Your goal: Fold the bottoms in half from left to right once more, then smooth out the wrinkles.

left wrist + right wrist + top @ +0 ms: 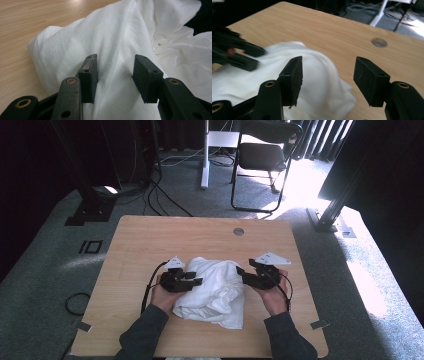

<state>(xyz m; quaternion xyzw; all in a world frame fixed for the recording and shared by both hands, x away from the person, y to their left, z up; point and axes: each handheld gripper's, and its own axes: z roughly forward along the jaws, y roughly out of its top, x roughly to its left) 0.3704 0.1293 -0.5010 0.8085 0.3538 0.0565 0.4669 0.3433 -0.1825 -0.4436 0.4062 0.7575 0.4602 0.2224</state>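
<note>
The wooden table (145, 245) carries everything; its near edge is cut off at the bottom of the high view, and the person's sleeves run out of frame there too. A round cable hole (238, 231) sits close to the far edge, right of the middle.

The white cloth (215, 290) lies crumpled in a loose heap on the near half of the table, about midway between the left and right edges, nearer the near edge than the far one. Its folds overlap so much that the outline and any hems or corners cannot be made out. In the left gripper view its right-hand part is cut off by the frame, and in the right gripper view it is blurred, so its surface detail is lost there.

The left gripper (192, 279) lies over the left side of the heap. In the left gripper view its jaws stand spread, with the cloth (112, 50) running under and between them; the pads (90, 75) do not visibly press on the fabric, though whether their lower edges touch it is hidden.

The right gripper (242, 272) sits at the right side of the heap, in the person's right hand (274, 295). Its jaws stand spread with nothing pinched; the cloth (317, 75) lies below them. The left gripper (244, 56) shows there as a dark blur, cut off at the picture's left edge.
</note>
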